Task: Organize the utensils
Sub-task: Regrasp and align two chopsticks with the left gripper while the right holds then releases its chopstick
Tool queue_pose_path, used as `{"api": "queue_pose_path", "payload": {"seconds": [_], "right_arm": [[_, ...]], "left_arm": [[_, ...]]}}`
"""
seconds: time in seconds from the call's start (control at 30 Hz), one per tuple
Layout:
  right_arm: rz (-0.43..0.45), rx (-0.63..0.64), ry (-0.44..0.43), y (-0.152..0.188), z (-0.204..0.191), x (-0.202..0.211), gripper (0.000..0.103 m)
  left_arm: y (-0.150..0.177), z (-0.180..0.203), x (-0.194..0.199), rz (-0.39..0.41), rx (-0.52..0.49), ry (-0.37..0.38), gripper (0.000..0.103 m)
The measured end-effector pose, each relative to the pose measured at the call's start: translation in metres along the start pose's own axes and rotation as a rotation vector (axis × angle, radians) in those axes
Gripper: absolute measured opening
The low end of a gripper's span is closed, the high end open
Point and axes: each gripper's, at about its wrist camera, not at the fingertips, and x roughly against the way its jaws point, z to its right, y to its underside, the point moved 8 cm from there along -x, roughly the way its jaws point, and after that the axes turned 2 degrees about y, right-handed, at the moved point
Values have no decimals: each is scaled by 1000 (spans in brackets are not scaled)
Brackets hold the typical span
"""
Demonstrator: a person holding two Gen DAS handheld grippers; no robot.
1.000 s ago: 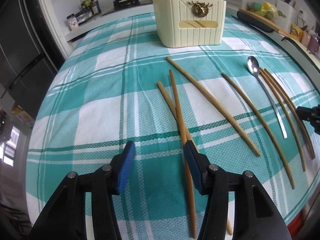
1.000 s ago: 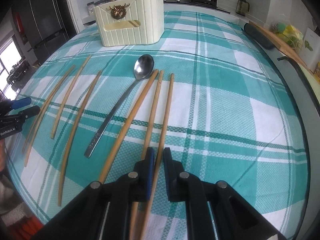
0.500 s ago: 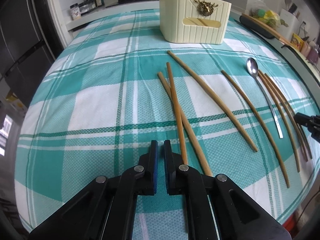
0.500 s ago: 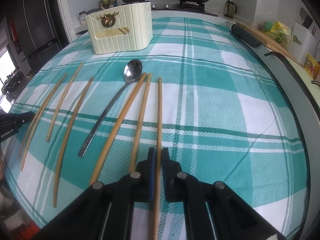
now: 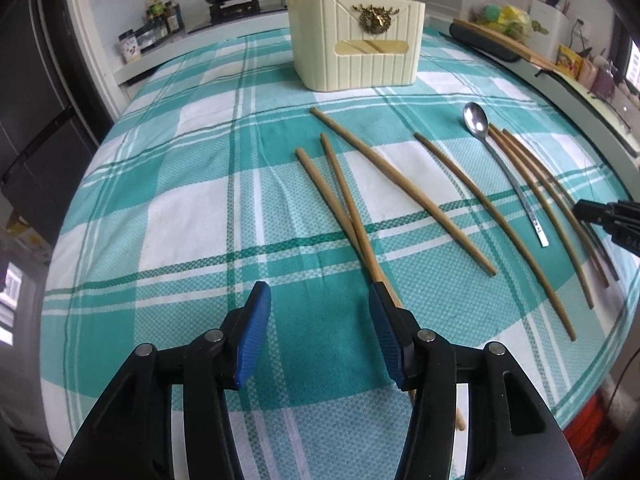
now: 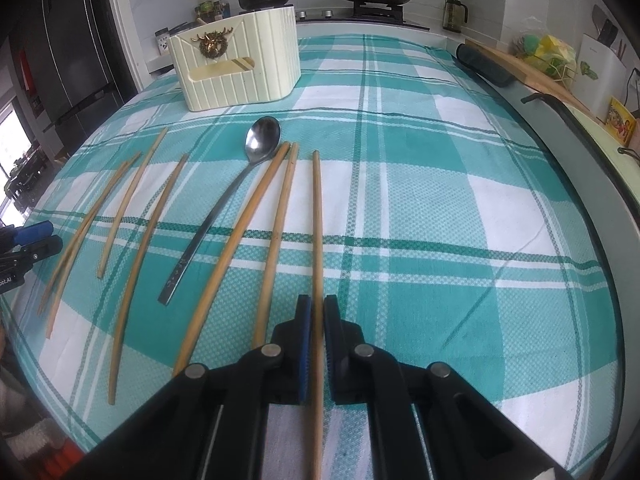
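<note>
Right wrist view is showing the right gripper [image 6: 316,312] pinching a chopstick [image 6: 317,216] at lower centre. Left gripper [image 5: 320,300] jaws are spreading over bare tablecloth [image 5: 160,208], crossed chopsticks [image 5: 344,204] lying beside its right finger; holder [image 5: 356,56] sitting upper centre.

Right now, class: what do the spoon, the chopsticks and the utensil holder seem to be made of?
Spoon: likely polished steel, grey and mirror-bright.
Chopsticks: probably bamboo or wood, matte tan.
Utensil holder: apparently ribbed cream plastic, with a brass-looking emblem.
</note>
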Motion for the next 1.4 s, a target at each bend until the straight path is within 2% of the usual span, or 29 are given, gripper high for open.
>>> {"api": "queue_pose_path", "payload": {"seconds": [0.17,0.23,0.3,0.47,0.5,0.53,0.57,0.6,0.7,0.83,1.07,1.2,1.4], "right_arm": [[-3,-10,-10,1,2,1,7],[-2,-17,-15,2,3,2,7],[0,-13,-14,3,3,2,7],[0,-1,-6,2,2,2,7],[0,-2,-9,2,1,2,7],[1,-5,-11,2,1,2,7],[2,-5,-13,3,1,3,7],[3,-5,-14,3,1,3,7],[5,-6,-15,3,2,3,7],[11,-12,-15,4,4,4,7],[16,0,0,6,4,6,6],[21,-12,9,8,7,7,6],[22,-14,14,11,9,9,6]], "left_arm": [[0,-1,10,19,49,59,53],[-2,-2,16,32,97,108,59],[-4,2,17,31,109,135,60],[0,14,5,-11,20,52,57],[2,18,3,-25,8,60,49],[5,22,1,-40,-1,76,34],[7,26,1,-47,-5,103,27],[9,29,-1,-61,-4,118,9],[10,28,1,-53,27,121,7],[10,14,13,-6,133,171,4],[19,-26,34,72,274,134,4],[28,-44,37,83,358,167,4],[42,-45,28,58,355,158,5]]}}
